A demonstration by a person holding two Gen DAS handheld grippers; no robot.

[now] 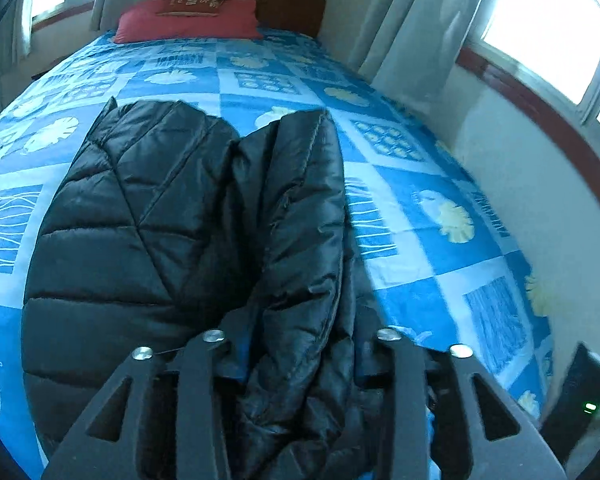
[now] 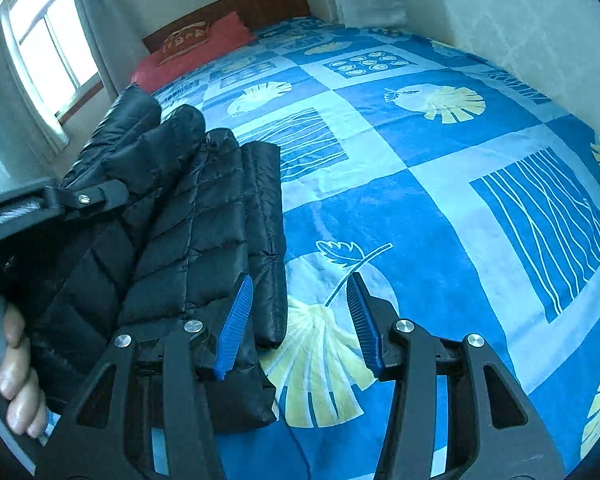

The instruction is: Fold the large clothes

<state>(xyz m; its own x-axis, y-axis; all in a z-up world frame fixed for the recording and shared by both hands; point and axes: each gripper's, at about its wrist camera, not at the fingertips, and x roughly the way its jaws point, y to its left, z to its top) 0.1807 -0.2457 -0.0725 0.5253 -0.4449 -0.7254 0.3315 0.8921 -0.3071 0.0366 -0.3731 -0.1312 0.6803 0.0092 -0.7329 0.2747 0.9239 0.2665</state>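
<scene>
A black quilted puffer jacket (image 1: 140, 220) lies on the bed with its sides folded inward. In the left wrist view a thick fold of it fills the space between my left gripper's (image 1: 300, 360) jaws and hides the pads; the jaws stand wide around the bulk. In the right wrist view the jacket (image 2: 188, 232) lies at the left. My right gripper (image 2: 300, 316) is open and empty, its blue pads (image 2: 236, 324) beside the jacket's right edge, over the bedspread. The left gripper's body (image 2: 60, 200) and the hand holding it show at the far left.
The bed has a blue patterned bedspread (image 1: 420, 216), a red pillow (image 1: 188, 20) and a wooden headboard (image 1: 284, 4) at the far end. A wall with windows and curtains (image 1: 520, 80) runs along the bed's right side. A dark object (image 1: 580, 392) shows at lower right.
</scene>
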